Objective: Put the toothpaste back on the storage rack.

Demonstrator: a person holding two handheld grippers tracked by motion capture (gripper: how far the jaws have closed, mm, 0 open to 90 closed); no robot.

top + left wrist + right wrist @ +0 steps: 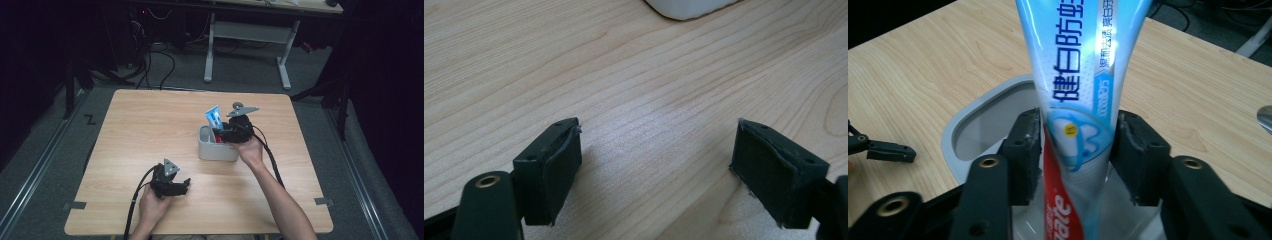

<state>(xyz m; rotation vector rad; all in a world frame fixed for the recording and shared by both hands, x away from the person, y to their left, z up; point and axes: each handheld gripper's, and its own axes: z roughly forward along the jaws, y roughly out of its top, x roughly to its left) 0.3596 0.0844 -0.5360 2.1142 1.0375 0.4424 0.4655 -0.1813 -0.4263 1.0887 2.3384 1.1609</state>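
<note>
Right claw (1075, 155) clamped on a blue-white-red plastic toothpaste tube (1083, 75), held upright w/ its lower end inside the grey rounded-rectangle plastic holder (210, 150) mid-table. Left claw (656, 170) wide apart, empty, low over the light wooden table (624, 75) near the front edge.
</note>
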